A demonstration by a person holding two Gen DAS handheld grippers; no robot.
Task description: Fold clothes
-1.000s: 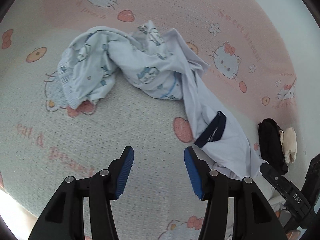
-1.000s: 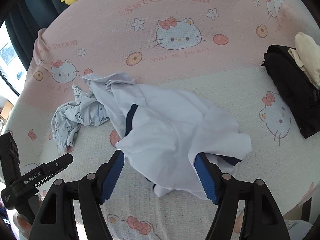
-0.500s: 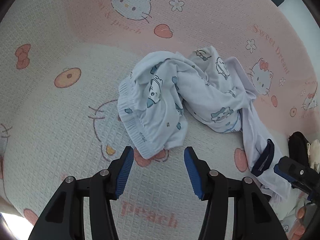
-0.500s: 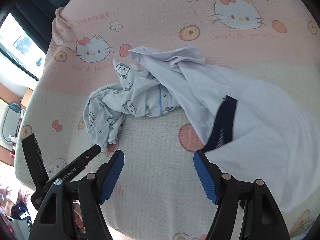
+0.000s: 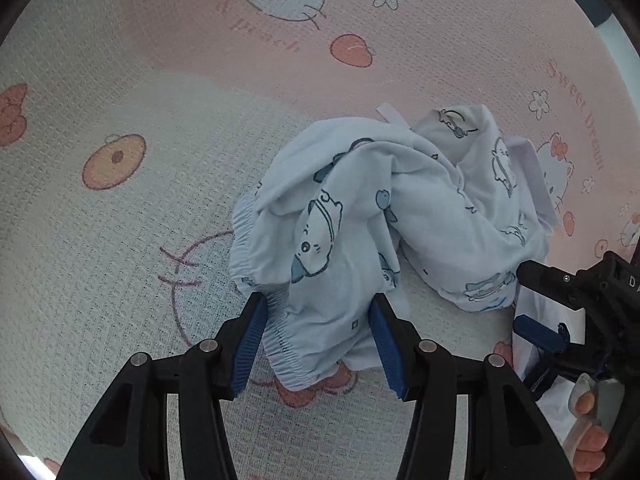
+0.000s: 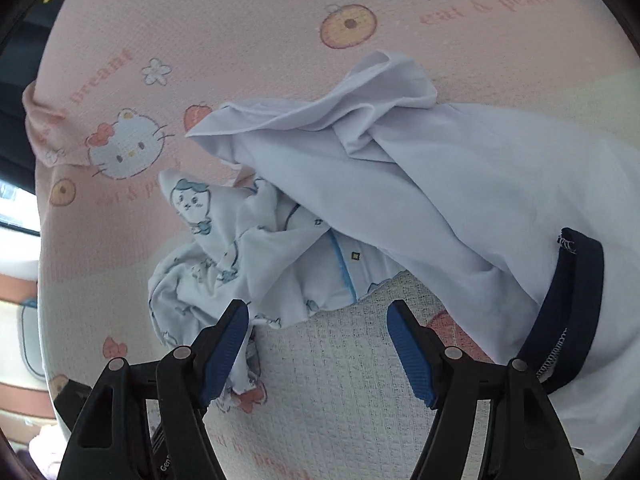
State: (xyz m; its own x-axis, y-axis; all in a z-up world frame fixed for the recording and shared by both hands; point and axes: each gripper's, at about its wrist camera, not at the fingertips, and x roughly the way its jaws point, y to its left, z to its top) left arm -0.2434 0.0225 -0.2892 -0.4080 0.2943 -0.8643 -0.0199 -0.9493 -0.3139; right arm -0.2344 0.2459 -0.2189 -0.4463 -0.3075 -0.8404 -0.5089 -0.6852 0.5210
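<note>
A crumpled pale-blue garment with cartoon prints (image 5: pixel 360 216) (image 6: pixel 224 264) lies bunched on the bed. My left gripper (image 5: pixel 318 336) is open, its blue pads on either side of the garment's elastic waistband edge. A plain white shirt with navy trim (image 6: pixel 460 200) lies partly over the printed garment on its right. My right gripper (image 6: pixel 318 344) is open just in front of both clothes, with bare bedspread between its pads; its left fingertip (image 6: pixel 228 328) touches the printed cloth. In the left wrist view the right gripper (image 5: pixel 560 304) shows at the right edge.
The clothes rest on a pink and white cat-print bedspread (image 5: pixel 140 200) (image 6: pixel 200 60). A person's fingers (image 5: pixel 588 432) show at the lower right of the left wrist view. The bed's left edge, with a window and room beyond (image 6: pixel 16 240), appears in the right wrist view.
Both grippers have moved in closer to the clothes. The left gripper's pads now straddle the printed garment's waistband; the right gripper has come up to the garment's near edge.
</note>
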